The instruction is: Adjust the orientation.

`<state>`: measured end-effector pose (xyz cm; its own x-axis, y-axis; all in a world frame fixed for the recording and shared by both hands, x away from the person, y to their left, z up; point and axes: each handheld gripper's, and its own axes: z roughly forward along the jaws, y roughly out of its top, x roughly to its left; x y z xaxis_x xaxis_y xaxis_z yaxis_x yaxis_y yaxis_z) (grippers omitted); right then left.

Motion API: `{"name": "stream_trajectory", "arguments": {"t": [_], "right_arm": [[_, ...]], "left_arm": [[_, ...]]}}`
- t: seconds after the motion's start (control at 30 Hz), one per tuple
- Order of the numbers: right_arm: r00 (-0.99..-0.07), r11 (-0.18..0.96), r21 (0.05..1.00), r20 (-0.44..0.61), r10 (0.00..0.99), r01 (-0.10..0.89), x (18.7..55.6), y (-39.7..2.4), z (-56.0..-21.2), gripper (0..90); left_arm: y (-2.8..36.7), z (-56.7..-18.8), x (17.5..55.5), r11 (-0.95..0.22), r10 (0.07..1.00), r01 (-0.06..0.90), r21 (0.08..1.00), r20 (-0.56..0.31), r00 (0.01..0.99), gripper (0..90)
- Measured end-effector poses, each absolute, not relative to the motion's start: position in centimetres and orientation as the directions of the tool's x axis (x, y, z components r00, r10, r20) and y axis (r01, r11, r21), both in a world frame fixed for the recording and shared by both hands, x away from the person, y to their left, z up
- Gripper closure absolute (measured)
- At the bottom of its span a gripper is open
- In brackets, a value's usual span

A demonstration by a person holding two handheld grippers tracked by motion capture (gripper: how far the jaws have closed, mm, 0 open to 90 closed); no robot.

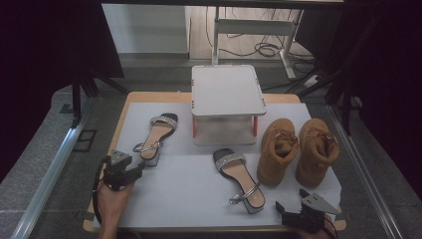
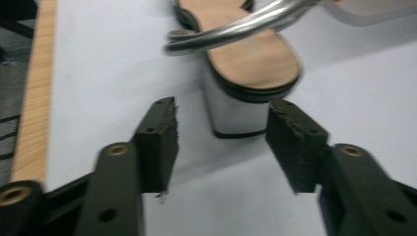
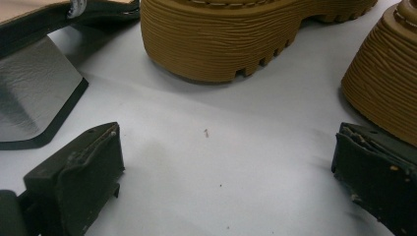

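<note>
A sandal (image 1: pixel 158 134) with a glittery strap and a silver block heel (image 2: pixel 236 115) lies at the left of the white mat (image 1: pixel 189 194). My left gripper (image 1: pixel 138 170) is just behind that heel, held by a hand, jaws open; in the left gripper view the gripper (image 2: pixel 221 113) has a pad on each side of the heel without touching it. The matching sandal (image 1: pixel 239 178) lies mid-front. Two tan boots (image 1: pixel 278 149) (image 1: pixel 316 149) stand at the right. My right gripper (image 1: pixel 291 200) rests open at the front right; in its own view the gripper (image 3: pixel 226 135) faces bare mat.
A white raised stand (image 1: pixel 226 89) on red legs sits at the back centre of the wooden table (image 1: pixel 149 95). In the right gripper view, the second sandal's heel (image 3: pixel 34 93) is left of the jaws and the boot soles (image 3: pixel 221 44) (image 3: pixel 383 83) are ahead and right.
</note>
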<state>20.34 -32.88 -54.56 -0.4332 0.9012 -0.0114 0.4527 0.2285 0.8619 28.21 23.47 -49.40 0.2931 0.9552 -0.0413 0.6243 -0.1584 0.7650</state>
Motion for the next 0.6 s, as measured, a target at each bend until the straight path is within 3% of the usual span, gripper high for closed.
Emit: {"name": "stream_trajectory", "arguments": {"t": [0.1,0.6], "right_arm": [[-0.433,0.228,0.862,-0.011,0.901,0.453,20.3,-32.9,-54.6,0.0],[-0.433,0.228,0.862,-0.011,0.901,0.453,20.3,-32.9,-54.6,0.0]], "left_arm": [[23.0,-49.5,28.3,-0.164,0.957,0.622,0.765,-0.03,0.289,32.4],[20.9,-50.4,30.1,-0.141,0.963,0.649,0.748,-0.048,0.265,20.3]]}}
